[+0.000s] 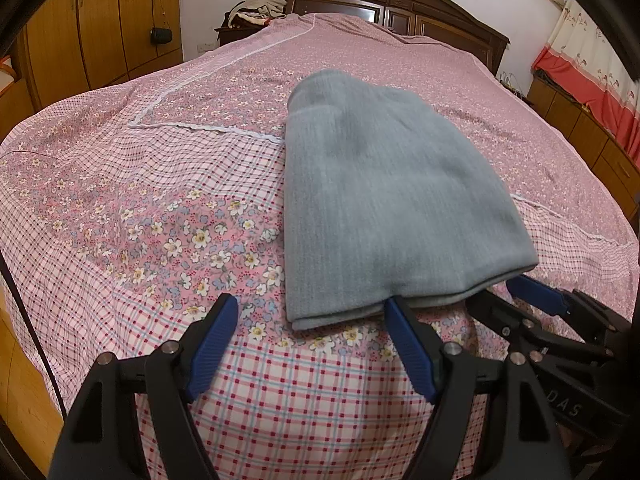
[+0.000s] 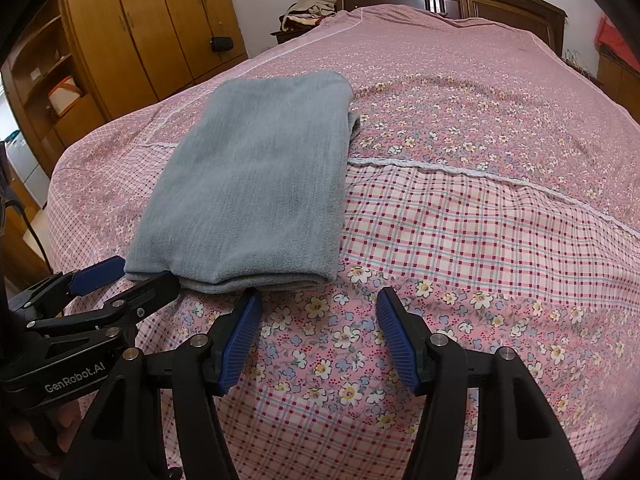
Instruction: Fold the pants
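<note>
My left claw (image 1: 310,326) and right claw (image 2: 318,310), both open and empty, flank the folded grey pants (image 1: 384,200), whose long axis runs toward frame top.

Home bedroom: floral-covered bed (image 1: 160,200) ahead of the tongs, headboard (image 1: 400,4) beyond, wooden wardrobe (image 2: 152,28) far left.

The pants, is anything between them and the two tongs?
No, nothing visible blocks them. The folded grey pants lie on the flowered bedspread, and both open tongs, left and right, sit right at the near edge with only bare bedspread under them.
</note>
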`<state>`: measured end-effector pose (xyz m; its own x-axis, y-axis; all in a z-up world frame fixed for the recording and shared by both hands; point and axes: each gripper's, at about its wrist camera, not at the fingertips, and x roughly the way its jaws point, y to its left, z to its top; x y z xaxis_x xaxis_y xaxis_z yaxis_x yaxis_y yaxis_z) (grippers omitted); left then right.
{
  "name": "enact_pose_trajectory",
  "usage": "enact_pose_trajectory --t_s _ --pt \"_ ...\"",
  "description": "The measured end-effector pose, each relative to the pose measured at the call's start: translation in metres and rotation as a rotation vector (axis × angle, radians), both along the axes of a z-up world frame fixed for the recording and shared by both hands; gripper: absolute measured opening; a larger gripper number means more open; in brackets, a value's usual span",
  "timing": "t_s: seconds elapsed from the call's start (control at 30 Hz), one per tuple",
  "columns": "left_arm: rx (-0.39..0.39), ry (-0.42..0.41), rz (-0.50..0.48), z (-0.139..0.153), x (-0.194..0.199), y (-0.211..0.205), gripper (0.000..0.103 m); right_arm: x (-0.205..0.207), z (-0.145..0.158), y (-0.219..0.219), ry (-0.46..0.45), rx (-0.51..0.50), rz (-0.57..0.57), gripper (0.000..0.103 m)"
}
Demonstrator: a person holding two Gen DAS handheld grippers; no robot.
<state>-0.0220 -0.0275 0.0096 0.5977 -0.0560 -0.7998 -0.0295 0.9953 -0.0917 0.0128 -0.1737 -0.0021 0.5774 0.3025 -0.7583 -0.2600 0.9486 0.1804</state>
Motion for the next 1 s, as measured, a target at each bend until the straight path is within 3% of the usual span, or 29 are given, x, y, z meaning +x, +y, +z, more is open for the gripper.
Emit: enact_pose_trajectory --t_s 1.0 --pt "0.000 0.003 0.000 0.0003 0.0004 0.0011 0.079 0.0004 -0.0003 -0.0003 0.001 0.001 0.000 0.061"
